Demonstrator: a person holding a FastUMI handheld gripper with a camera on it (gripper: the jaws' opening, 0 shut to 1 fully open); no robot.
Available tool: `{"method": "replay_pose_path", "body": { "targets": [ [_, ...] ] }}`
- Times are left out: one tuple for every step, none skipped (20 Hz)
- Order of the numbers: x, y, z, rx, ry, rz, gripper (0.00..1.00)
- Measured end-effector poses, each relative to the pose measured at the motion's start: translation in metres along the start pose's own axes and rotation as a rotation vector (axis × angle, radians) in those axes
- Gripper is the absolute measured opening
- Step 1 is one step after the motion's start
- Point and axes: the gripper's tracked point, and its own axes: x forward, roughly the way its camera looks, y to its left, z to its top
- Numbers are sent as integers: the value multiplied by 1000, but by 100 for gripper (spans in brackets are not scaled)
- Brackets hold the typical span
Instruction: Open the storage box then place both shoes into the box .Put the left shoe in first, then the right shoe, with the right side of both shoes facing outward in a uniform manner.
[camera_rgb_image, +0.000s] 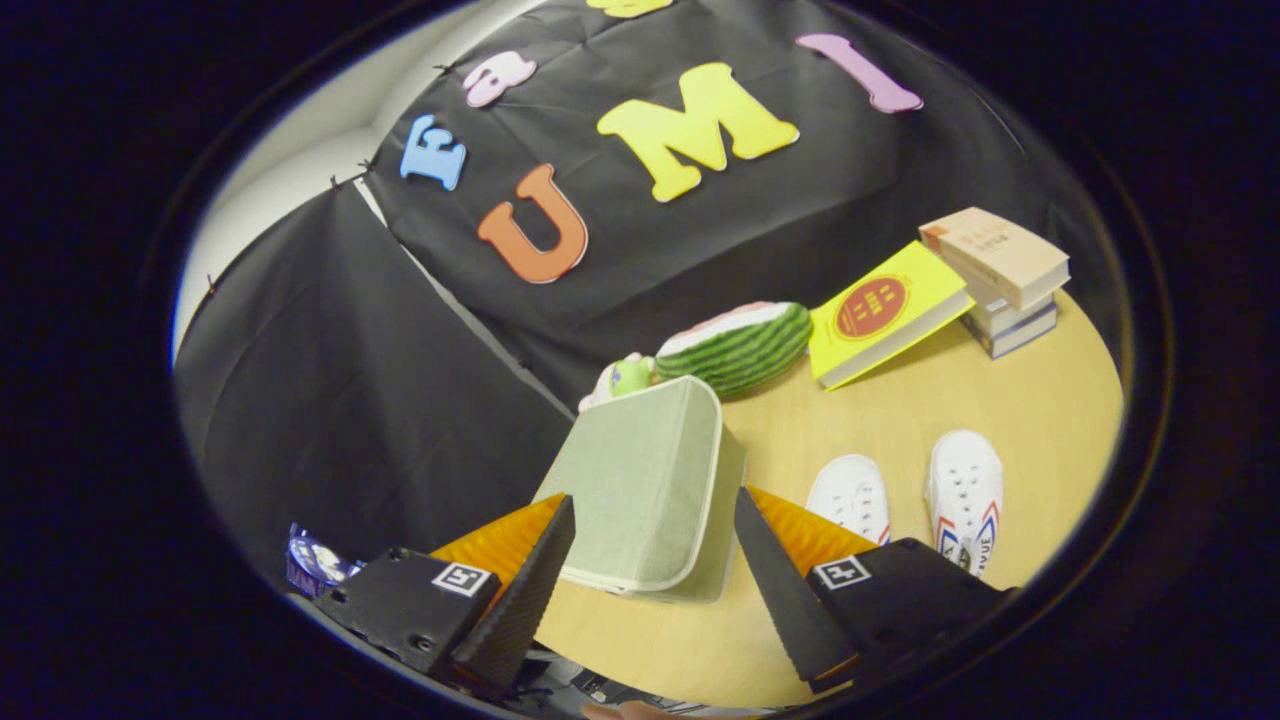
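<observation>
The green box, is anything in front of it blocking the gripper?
No, nothing visible blocks it. The green storage box sits closed on the table, just ahead of the open gripper, framed by its spread fingers. The two white shoes lie off to the side, beside the box.

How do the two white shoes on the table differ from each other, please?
The left-hand shoe looks plain white; the right-hand shoe shows red and blue stripes. The left-hand shoe lies nearer the storage box, which sits between the open gripper's fingers. Both are white lace-ups on the wooden table, toes pointing away.
</observation>
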Motion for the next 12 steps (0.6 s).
{"method": "replay_pose_path", "body": {
  "targets": [
    [10,2,3,16,14,56,100],
    [18,0,6,28,33,90,100],
    [25,-6,5,39,55,110,100],
    [32,-12,3,55,94,122,100],
    [38,-16,2,79,125,146,100],
    [44,-19,2,106,148,175,100],
    [52,-20,2,139,159,213,100],
    [57,-18,4,183,174,265,100],
    [62,-17,5,232,190,310,100],
    [70,-21,5,277,208,327,100],
    [80,-31,1,309,230,325,100],
    [90,-38,0,318,248,322,100]
  ]
}}
